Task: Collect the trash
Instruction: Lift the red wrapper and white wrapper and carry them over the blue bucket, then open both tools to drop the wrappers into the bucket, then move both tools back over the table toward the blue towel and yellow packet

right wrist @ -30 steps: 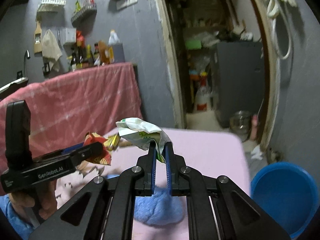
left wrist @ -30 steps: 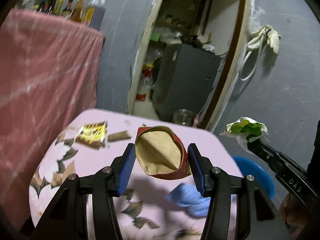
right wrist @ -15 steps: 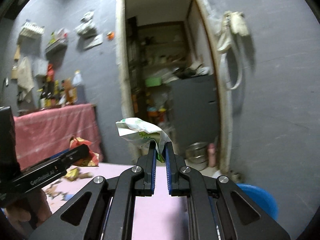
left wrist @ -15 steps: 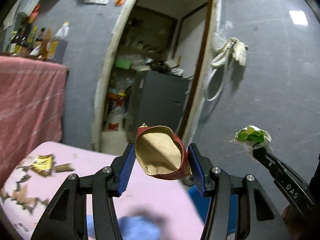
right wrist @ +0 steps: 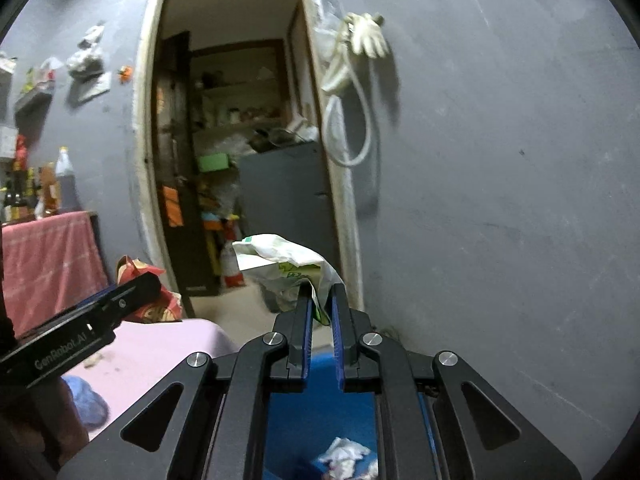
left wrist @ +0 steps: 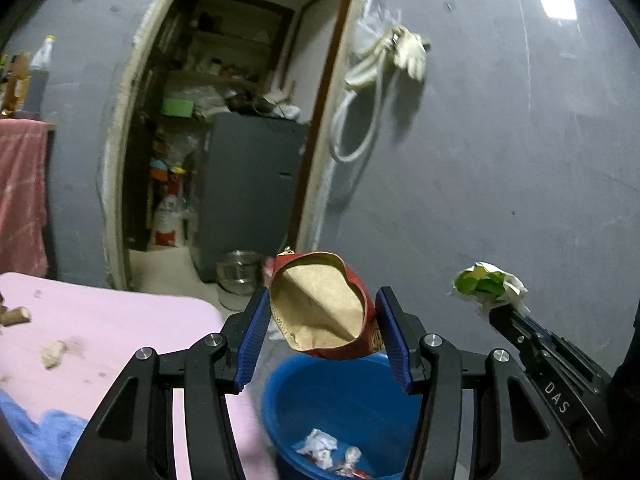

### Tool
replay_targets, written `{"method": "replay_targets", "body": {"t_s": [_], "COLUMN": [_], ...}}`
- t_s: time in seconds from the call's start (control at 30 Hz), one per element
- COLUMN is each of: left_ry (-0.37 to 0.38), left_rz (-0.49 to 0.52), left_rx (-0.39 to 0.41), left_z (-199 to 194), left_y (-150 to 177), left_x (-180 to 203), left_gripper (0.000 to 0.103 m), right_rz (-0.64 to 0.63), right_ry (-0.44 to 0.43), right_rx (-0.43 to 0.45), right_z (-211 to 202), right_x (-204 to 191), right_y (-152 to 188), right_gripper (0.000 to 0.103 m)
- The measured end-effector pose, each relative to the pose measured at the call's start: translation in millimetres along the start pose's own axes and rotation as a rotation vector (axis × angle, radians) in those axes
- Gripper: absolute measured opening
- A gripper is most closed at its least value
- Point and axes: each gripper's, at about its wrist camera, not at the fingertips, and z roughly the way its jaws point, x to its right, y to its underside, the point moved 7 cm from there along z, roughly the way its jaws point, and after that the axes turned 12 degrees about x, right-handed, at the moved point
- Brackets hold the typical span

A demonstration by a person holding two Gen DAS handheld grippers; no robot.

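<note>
while the left gripper [left wrist: 320, 334] has its fingers clamped on a red snack bag [left wrist: 324, 308], mouth open toward the camera, the bag hangs just above a blue bucket [left wrist: 344, 404]. crumpled white scraps [left wrist: 320, 442] lie in the bucket's bottom. to the right, the right gripper [right wrist: 319, 310] has its fingers pinched together on a white and green wrapper [right wrist: 286, 262], also over the bucket. left of the bucket, a pink-covered surface [left wrist: 108, 320] carries crumbs and a blue cloth [left wrist: 48, 436]. beyond stands a grey wall with an open doorway [left wrist: 224, 120].
</note>
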Motion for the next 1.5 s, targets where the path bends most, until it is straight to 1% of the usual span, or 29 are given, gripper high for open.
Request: {"method": "replay_targets", "body": {"t_s": [0.13, 0.3, 0.47, 0.53, 0.73, 0.77, 0.8, 0.83, 0.93, 0.97, 1.07, 1.13, 1.17, 1.2, 1.27, 1.33, 1.37, 1.4, 1.5], "left_ry": [0.005, -0.001, -0.048, -0.058, -0.063, -0.061, -0.059, -0.057, -0.052, -0.056, -0.063, -0.072, -0.078, -0.082, -0.097, -0.106, -0.114, -0.118, -0.143], "left_rz": [0.006, -0.005, -0.002, 0.000, 0.008, 0.007, 0.005, 0.004, 0.003, 0.001, -0.024, -0.034, -0.039, -0.043, -0.054, -0.057, -0.057, -0.056, -0.044], "left_rx": [-0.049, -0.137, -0.220, -0.241, -0.313, -0.320, -0.321, -0.319, -0.318, -0.318, -0.300, -0.279, -0.260, -0.243, -0.196, -0.166, -0.147, -0.134, -0.086], "left_z": [16.1, 35.0, 48.0, 49.3, 53.1, 54.0, 54.0, 54.1, 54.1, 53.9, 50.9, 47.5, 44.3, 41.9, 34.2, 26.6, 21.6, 17.7, 3.0], "left_y": [16.6, 35.3, 55.8, 62.4, 80.3, 82.0, 83.6, 84.2, 83.7, 83.0, 76.2, 68.2, 63.1, 57.7, 44.7, 32.8, 26.6, 21.1, 5.7], "left_x": [13.1, 17.0, 12.3, 11.4, 10.2, 10.2, 11.5, 11.7, 11.5, 10.1, 6.3, 3.6, 0.9, -0.8, -7.4, -13.2, -17.5, -19.9, -31.2], "left_gripper": [0.048, 0.048, 0.048, 0.049, 0.050, 0.053, 0.057, 0.058, 0.060, 0.063, 0.066, 0.070, 0.074, 0.077, 0.083, 0.086, 0.090, 0.095, 0.097], "right_rz": [0.026, 0.073, 0.099, 0.133, 0.160, 0.157, 0.156, 0.154, 0.159, 0.160, 0.162, 0.156, 0.154, 0.155, 0.161, 0.173, 0.181, 0.186, 0.184], "right_ry": [0.028, 0.052, 0.059, 0.051, 0.052, 0.055, 0.057, 0.063, 0.067, 0.070, 0.065, 0.066, 0.068, 0.069, 0.073, 0.069, 0.064, 0.063, 0.052], "right_rx": [-0.041, -0.117, -0.199, -0.228, -0.283, -0.292, -0.299, -0.304, -0.317, -0.317, -0.307, -0.292, -0.276, -0.261, -0.211, -0.172, -0.150, -0.131, -0.069], "right_z": [2.3, 9.2, 15.0, 17.8, 22.5, 23.5, 24.7, 25.2, 25.9, 24.8, 22.1, 24.0, 21.5, 19.9, 15.1, 11.6, 8.9, 7.3, 1.7], "right_x": [19.3, 36.4, 40.9, 42.7, 43.8, 43.0, 43.1, 43.2, 44.9, 45.9, 46.3, 44.9, 45.2, 45.2, 45.2, 43.4, 42.6, 41.4, 34.4], "right_y": [10.3, 26.2, 43.3, 48.8, 57.8, 58.3, 59.2, 59.9, 61.0, 60.9, 57.9, 53.3, 50.5, 48.1, 39.8, 31.6, 26.8, 22.5, 8.5], "right_gripper": [0.008, 0.008, 0.008, 0.009, 0.010, 0.011, 0.012, 0.012, 0.020, 0.026, 0.028, 0.030, 0.035, 0.046, 0.057, 0.062, 0.067, 0.072, 0.078]}}
